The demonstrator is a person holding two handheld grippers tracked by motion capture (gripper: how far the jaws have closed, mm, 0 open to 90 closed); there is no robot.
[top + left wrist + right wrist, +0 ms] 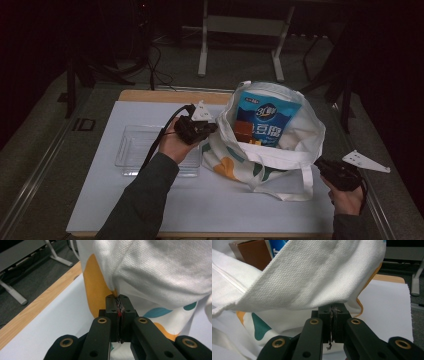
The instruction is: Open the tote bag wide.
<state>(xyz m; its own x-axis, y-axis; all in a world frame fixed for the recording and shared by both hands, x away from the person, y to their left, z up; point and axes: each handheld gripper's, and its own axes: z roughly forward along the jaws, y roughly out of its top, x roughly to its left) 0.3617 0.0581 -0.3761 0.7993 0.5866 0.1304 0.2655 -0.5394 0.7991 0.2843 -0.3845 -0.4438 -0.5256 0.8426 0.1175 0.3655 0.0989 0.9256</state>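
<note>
Tote bag (272, 150), rim pinched by both grippers, blue packet (267, 120) half hidden inside

One white tote bag (280, 150) sits on the table, with one blue packet (267, 120) and one brown box (243, 131) inside it. One clear plastic tray (131, 150) lies alongside. Two grippers are in hand: left gripper (212, 127), right gripper (320, 165).

Blue packet (267, 120) reads perhaps "3L", "豆腐".
</note>
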